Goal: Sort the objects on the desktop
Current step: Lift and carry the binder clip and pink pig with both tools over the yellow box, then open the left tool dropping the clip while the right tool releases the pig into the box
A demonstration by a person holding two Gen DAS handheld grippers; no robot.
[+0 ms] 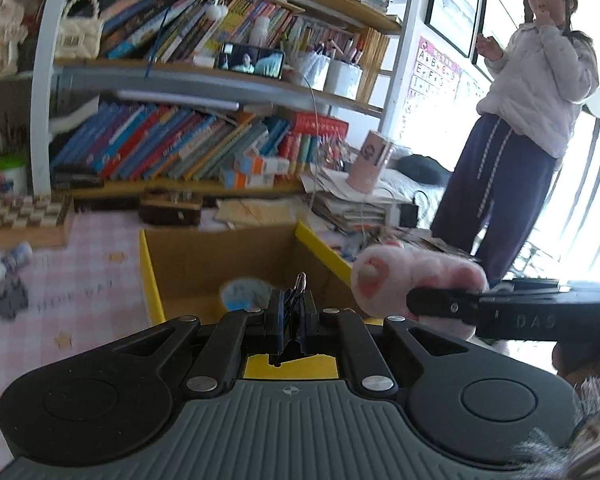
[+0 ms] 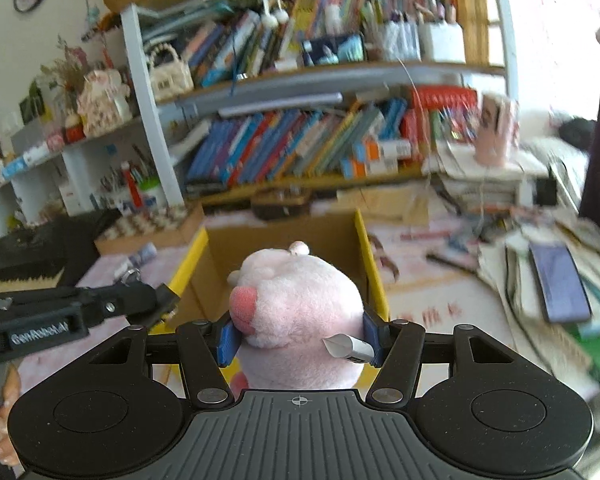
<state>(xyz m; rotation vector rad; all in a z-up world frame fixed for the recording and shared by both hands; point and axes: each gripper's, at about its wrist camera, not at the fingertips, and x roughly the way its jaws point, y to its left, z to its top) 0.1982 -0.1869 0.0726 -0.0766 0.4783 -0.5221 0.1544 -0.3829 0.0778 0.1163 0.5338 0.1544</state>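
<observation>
Left gripper: jaws clenched on black binder clip, held above open cardboard box.
Right gripper: pink plush toy grasped between blue pads, held before same box.
Small round item seen inside box.

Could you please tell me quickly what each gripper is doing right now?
Left gripper: shut on a small black metal binder clip.
Right gripper: shut on a pink plush toy.
</observation>
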